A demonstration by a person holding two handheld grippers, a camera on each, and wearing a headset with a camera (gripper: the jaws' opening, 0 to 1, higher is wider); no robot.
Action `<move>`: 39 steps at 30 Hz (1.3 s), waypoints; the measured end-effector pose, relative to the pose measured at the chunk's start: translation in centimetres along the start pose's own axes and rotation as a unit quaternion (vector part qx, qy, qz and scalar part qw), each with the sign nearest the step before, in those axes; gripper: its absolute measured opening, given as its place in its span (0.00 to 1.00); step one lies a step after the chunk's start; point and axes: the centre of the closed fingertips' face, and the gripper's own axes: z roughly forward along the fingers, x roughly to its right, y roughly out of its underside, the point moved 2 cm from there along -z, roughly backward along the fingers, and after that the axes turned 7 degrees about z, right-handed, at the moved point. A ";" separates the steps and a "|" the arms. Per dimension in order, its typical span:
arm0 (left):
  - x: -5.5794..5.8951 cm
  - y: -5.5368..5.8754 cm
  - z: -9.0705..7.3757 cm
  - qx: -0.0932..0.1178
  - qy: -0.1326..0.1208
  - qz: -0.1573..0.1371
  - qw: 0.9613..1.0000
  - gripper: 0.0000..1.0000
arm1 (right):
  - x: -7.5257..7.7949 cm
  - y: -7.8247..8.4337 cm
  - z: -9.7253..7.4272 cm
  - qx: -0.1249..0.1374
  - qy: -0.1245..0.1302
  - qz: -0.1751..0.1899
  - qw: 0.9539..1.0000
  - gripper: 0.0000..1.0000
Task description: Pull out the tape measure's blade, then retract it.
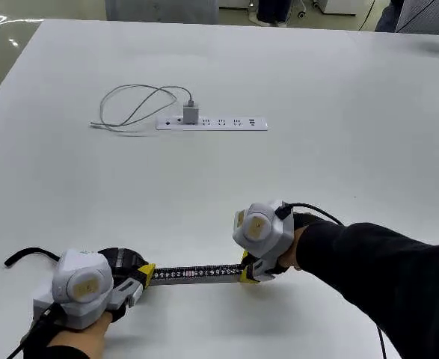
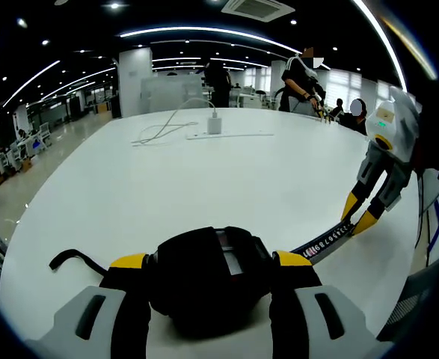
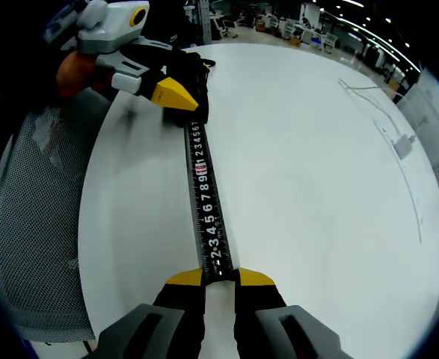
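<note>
Now blade (image 1: 197,274) pt. out of case (image 1: 120,261); both gripped.

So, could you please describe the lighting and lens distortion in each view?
Head view: even light, soft shadows by the tape blade on the white table, glare on the floor top left. Left gripper view: fisheye bends the ceiling lights into arcs; the black tape case sits dark and close. Right gripper view: the table edge curves, yet the blade's numbers read sharply.
</note>
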 end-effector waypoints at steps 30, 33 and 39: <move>-0.1 -0.1 -0.1 0.008 0.025 -0.015 1.000 0.60 | -0.5 -1.7 0.6 0.016 -0.011 -0.012 1.000 0.10; -0.1 -0.1 -0.1 0.008 0.026 -0.013 1.000 0.60 | -0.6 -1.8 0.7 0.016 -0.011 -0.012 1.000 0.10; -0.1 -0.1 -0.1 0.008 0.025 -0.012 1.000 0.60 | -0.6 -1.9 0.7 0.016 -0.011 -0.010 1.000 0.10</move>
